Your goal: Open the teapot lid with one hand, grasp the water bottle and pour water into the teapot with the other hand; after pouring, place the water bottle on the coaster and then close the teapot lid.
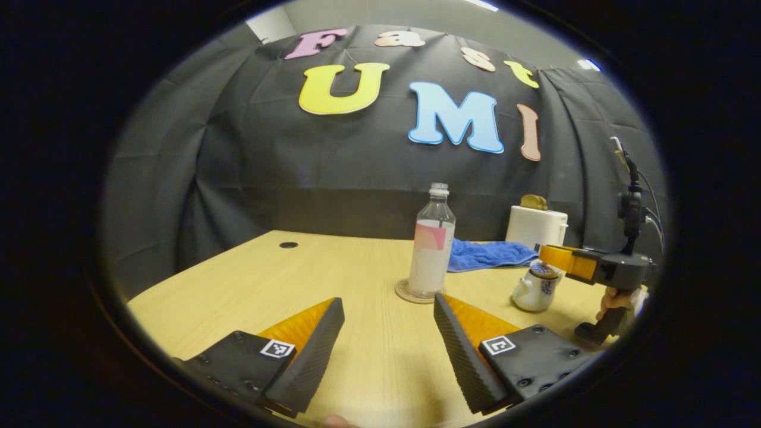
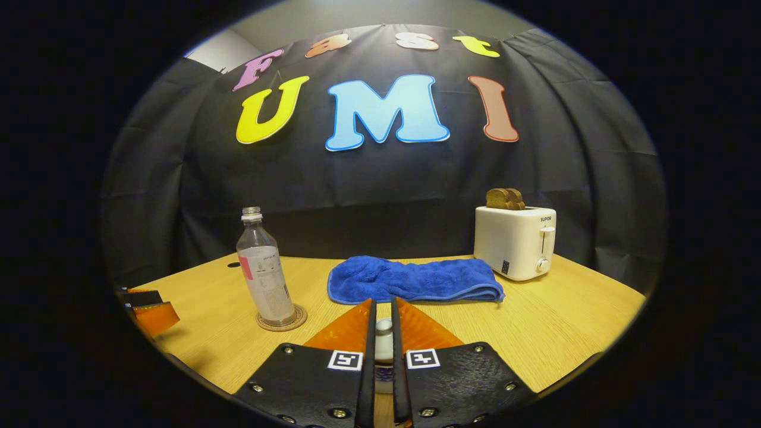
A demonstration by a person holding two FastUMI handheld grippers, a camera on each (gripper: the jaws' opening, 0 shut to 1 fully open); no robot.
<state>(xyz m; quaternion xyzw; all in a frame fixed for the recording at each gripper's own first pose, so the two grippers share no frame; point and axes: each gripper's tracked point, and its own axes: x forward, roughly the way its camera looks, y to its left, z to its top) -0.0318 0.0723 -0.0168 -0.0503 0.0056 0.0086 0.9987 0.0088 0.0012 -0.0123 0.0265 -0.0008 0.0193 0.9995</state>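
Note:
A clear water bottle [image 1: 431, 244] with a pink label stands upright on a round coaster [image 1: 407, 294] mid-table. My left gripper [image 1: 387, 300] is open and empty, low over the table just short of the bottle. To the right sits a small white teapot [image 1: 532, 291] with a blue pattern. My right gripper [image 1: 544, 257] is on top of it. In the right gripper view that gripper [image 2: 383, 304] is shut on the white lid knob [image 2: 383, 326]. I cannot tell whether the lid is lifted off the pot. The bottle [image 2: 264, 279] and coaster [image 2: 282, 324] stand to its left.
A folded blue towel [image 2: 410, 279] lies behind the teapot. A white toaster [image 2: 514, 241] holding bread stands at the back right. The wooden table [image 1: 238, 279] has a small dark hole [image 1: 288, 244] at its far left. A hand [image 1: 615, 300] holds the right gripper.

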